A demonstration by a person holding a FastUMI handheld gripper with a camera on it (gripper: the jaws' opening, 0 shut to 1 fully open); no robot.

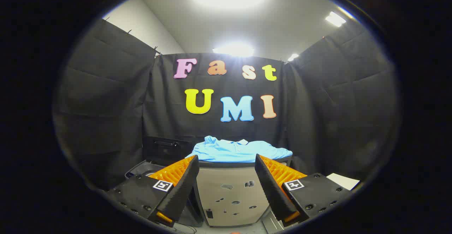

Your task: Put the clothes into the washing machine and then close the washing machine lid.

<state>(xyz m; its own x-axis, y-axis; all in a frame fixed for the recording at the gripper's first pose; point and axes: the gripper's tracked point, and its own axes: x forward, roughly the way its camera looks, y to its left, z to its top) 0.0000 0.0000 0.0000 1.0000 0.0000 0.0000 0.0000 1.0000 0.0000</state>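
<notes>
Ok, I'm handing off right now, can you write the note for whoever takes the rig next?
Gripper: open, holding nothing, fingers apart and level with the cabinet front.
Blue shirt: lies spread flat on top of the beige cabinet, just beyond the fingers, untouched.
Dark box: stands beside the shirt, by the booth wall; cannot tell whether it is the washing machine.
Done: nothing yet.
Left: grasp the shirt, put it in the washer, close the lid.

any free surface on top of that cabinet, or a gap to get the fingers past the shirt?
Top of the beige cabinet is covered by the blue shirt, spread nearly edge to edge. No bare patch shows there. Open air lies between the open gripper and the cabinet front. To the shirt's left it's crowded by a dark box.
</notes>
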